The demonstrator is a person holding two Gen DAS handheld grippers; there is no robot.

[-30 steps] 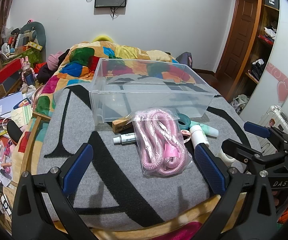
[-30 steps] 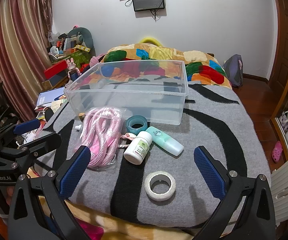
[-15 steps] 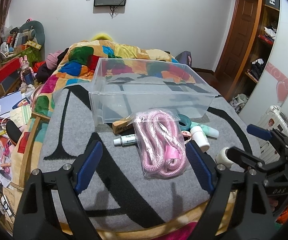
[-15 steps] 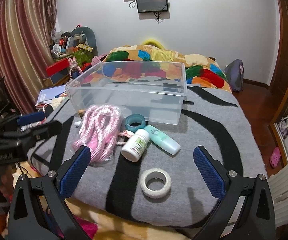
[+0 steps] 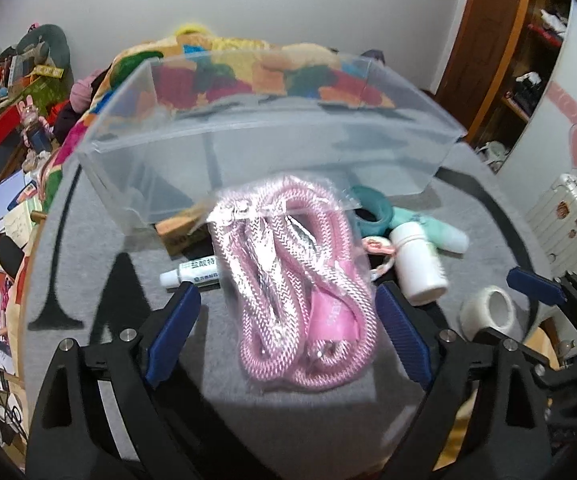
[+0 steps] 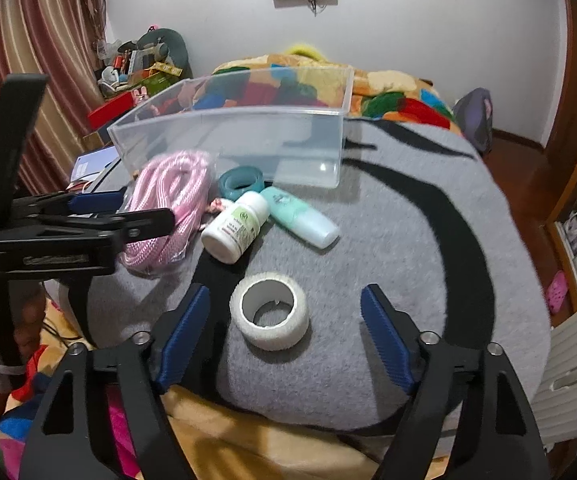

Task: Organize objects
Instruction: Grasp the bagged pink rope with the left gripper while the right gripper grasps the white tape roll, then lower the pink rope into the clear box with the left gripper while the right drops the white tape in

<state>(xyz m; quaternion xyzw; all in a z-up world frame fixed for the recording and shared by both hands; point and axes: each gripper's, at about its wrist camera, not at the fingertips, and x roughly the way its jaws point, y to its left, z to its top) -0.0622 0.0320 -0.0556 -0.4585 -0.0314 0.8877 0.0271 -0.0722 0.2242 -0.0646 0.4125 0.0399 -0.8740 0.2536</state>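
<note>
A clear plastic bin (image 5: 272, 148) stands empty on a grey blanket (image 5: 100, 264). A bagged pink rope (image 5: 304, 288) lies before it, between the open fingers of my left gripper (image 5: 288, 332), which straddles its near half. My right gripper (image 6: 284, 328) is open around a white tape roll (image 6: 270, 310). Near the bin lie a white pill bottle (image 6: 236, 232), a mint-green bottle (image 6: 302, 222), a teal tape roll (image 6: 242, 182), a small white tube (image 5: 190, 274) and a cardboard box (image 5: 180, 232). The left gripper also shows in the right wrist view (image 6: 100, 210).
A colourful quilt (image 6: 388, 92) lies behind the bin. Cluttered shelves and boxes (image 6: 136, 72) stand at the left by a curtain. A wooden door and shelving (image 5: 508, 60) are at the right. The bed edge drops to the floor on the right.
Both grippers have moved forward and down. The left now straddles the pink rope bag; the right now straddles the white tape roll. Both jaws have narrowed somewhat.
</note>
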